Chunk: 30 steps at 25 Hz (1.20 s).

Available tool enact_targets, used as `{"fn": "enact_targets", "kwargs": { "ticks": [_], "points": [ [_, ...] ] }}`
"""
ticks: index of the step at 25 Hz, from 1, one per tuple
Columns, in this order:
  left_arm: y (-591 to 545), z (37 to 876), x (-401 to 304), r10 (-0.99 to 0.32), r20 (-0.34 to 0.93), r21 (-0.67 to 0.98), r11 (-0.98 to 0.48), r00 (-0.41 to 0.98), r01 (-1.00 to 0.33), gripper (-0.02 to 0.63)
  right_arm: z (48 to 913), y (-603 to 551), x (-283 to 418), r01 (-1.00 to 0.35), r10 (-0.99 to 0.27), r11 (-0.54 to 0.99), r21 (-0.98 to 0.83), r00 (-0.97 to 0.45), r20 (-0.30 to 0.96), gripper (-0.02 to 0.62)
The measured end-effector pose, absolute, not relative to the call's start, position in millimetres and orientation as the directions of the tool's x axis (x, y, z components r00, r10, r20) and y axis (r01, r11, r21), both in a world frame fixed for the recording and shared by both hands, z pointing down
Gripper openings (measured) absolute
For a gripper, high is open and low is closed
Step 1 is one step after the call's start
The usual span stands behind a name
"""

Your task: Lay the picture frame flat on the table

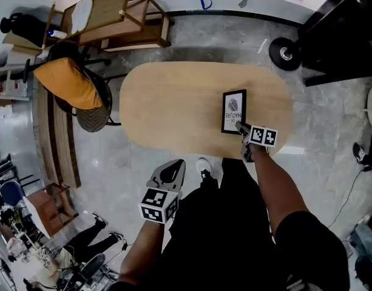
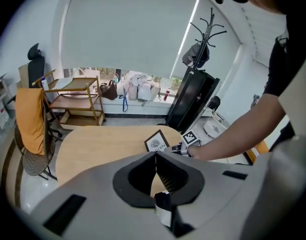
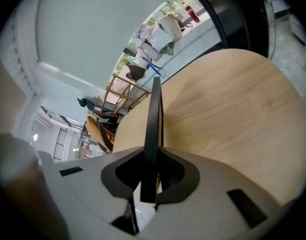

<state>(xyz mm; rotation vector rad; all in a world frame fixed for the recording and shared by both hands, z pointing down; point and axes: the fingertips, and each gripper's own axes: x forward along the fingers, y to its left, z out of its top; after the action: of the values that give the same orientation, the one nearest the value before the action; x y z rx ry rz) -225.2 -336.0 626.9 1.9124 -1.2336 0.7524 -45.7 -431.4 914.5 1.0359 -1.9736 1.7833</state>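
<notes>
Jaws of the right claw (image 1: pixel 241 127) (image 3: pixel 152 160) stand nearly together, pinched on the thin black rim of the picture frame (image 1: pixel 233 111) (image 3: pixel 153 119), which runs edge-on straight out from between the pads. The frame's printed face shows to the head view from above, so it lies well tipped back. Whether its back already rests fully on the wood cannot be told from any view. It sits on the right part of the oval wooden worktop (image 1: pixel 173 102), toward the person's side and near the rim.

The left claw (image 1: pixel 172 173) (image 2: pixel 156 170) hangs apart, off the worktop's near edge, its jaws together with nothing between them. Beyond the worktop an office chair draped in orange cloth (image 1: pixel 70 82) and a wooden trolley (image 1: pixel 116 14) stand clear of the work.

To finish well, the far edge of the frame should serve as a hinge on the wood while the gripped edge is eased down. The pinch should be let go only once the back lies flat, and the claw then drawn back level, so the frame does not slide toward the near rim.
</notes>
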Motion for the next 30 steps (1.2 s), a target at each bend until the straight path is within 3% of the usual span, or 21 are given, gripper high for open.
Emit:
{"fn": "enact_targets", "kwargs": {
  "ticks": [6, 10, 13, 15, 19, 22, 26, 28, 30],
  "points": [
    [-317, 637, -233, -0.493, 0.803, 0.268, -0.203, 0.334, -0.942, 0.005, 968, -410, -30, -0.790, -0.181, -0.040, -0.612, -0.597, 0.782, 0.046],
    [-306, 641, -241, -0.484, 0.813, 0.275, -0.170, 0.324, -0.946, 0.005, 986, -408, -27, -0.817, -0.151, -0.019, -0.577, -0.568, 0.809, 0.091],
    [-300, 642, -245, -0.475, 0.820, 0.273, -0.165, 0.319, -0.948, 0.005, 1004, -404, -23, -0.849, -0.076, 0.000, -0.529, -0.527, 0.846, 0.150],
    [-297, 644, -247, -0.469, 0.823, 0.271, -0.170, 0.320, -0.947, 0.005, 1016, -396, -21, -0.872, 0.013, 0.007, -0.489, -0.489, 0.872, 0.253],
    [-296, 643, -246, -0.470, 0.815, 0.278, -0.198, 0.340, -0.940, 0.005, 1015, -400, -11, -0.922, 0.013, 0.042, -0.384, -0.384, 0.923, 0.282],
    [-304, 630, -243, -0.488, 0.789, 0.285, -0.247, 0.373, -0.926, 0.005, 995, -388, -22, -0.908, 0.064, 0.117, -0.402, -0.397, 0.916, 0.282],
    [-304, 612, -234, -0.484, 0.762, 0.306, -0.317, 0.430, -0.898, 0.005, 950, -330, -52, -0.794, 0.236, 0.294, -0.532, -0.479, 0.845, 0.279],
    [-302, 605, -229, -0.473, 0.750, 0.315, -0.358, 0.462, -0.879, 0.005, 930, -303, -50, -0.750, 0.295, 0.422, -0.509, -0.417, 0.860, 0.271],
    [-304, 597, -226, -0.476, 0.731, 0.303, -0.416, 0.489, -0.857, 0.006, 911, -297, -42, -0.741, 0.244, 0.521, -0.424, -0.347, 0.906, 0.247]
  ]
}}
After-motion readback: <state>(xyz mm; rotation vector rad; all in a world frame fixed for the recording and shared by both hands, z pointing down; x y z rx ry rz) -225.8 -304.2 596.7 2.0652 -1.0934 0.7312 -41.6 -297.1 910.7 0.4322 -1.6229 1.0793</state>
